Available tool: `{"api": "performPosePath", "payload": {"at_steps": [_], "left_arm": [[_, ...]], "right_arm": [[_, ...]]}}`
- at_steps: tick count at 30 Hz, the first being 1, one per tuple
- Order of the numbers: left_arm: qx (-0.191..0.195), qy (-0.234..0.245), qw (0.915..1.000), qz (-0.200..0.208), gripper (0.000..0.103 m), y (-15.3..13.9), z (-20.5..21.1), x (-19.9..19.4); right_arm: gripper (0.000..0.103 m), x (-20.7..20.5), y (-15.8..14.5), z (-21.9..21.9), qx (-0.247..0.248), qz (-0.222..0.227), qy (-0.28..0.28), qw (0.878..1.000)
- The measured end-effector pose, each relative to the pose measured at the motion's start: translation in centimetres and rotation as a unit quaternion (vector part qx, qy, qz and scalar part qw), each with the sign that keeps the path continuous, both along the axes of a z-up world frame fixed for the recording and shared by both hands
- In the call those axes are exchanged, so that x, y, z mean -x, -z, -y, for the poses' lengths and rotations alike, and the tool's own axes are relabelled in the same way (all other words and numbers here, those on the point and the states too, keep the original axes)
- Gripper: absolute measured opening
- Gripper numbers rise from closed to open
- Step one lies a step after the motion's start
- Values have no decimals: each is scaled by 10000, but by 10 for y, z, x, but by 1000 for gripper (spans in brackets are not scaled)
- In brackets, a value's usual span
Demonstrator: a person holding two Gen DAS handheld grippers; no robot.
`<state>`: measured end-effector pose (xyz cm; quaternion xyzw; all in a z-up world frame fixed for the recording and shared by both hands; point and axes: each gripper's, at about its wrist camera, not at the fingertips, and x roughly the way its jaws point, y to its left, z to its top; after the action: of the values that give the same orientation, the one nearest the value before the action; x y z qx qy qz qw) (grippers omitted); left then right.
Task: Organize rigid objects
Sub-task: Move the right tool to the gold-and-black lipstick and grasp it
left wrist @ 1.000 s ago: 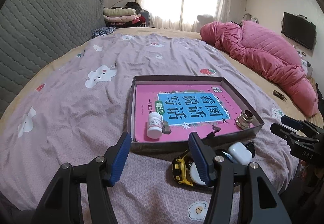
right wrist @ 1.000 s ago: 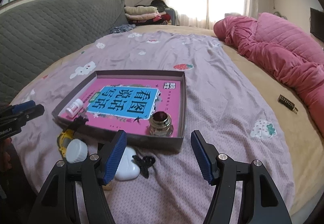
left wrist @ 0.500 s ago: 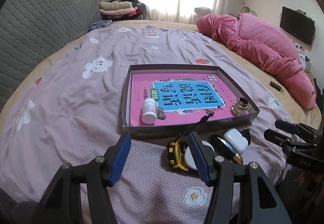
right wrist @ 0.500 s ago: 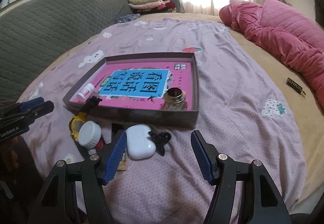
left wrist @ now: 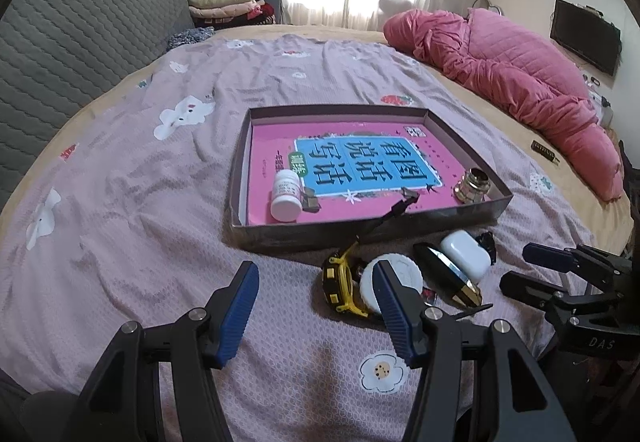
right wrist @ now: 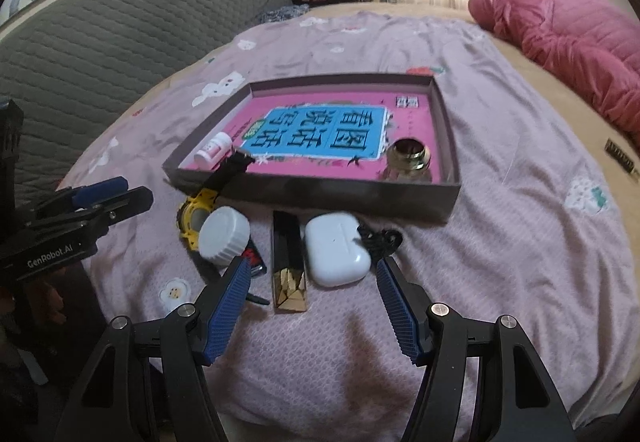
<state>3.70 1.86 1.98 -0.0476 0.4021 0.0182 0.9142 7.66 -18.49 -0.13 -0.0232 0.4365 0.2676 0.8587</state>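
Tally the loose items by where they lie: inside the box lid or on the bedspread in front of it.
Inside the shallow cardboard tray: 2 – white pill bottle, brass ring-shaped fitting.
On the bedspread: 4 – yellow-and-black watch, white round jar lid, black-and-gold rectangular case, white earbud case.
Total: 6.

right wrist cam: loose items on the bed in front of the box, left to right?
yellow watch → white round lid → black-and-gold bar → white earbud case → black clip
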Motion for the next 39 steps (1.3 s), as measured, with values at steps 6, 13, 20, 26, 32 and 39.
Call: {"api": "performPosePath", "payload": {"at_steps": [6, 13, 20, 26, 32, 39], "left_arm": [[35, 34, 9998, -180, 59, 9, 1, -4], [65, 59, 9993, -365, 59, 19, 3, -11], [84, 25, 9984, -550, 59, 29, 2, -16], [43, -47, 9975, -704, 59, 38, 1, -23], [19, -84, 9967, -807, 59, 46, 0, -28], [87, -75, 9964, -838, 59, 50, -2, -33]], "right_arm": [[55, -5, 14, -8, -28, -342, -91, 9994], [42, -11, 25, -14, -48, -565, -170, 9982], [40, -13, 32, -19, -27, -717, -284, 9970], [39, -15, 37, -25, -57, -780, -324, 9964], [26, -18, 40, -37, 74, -684, -431, 9967], [25, -24, 44, -47, 150, -584, -431, 9972]]}}
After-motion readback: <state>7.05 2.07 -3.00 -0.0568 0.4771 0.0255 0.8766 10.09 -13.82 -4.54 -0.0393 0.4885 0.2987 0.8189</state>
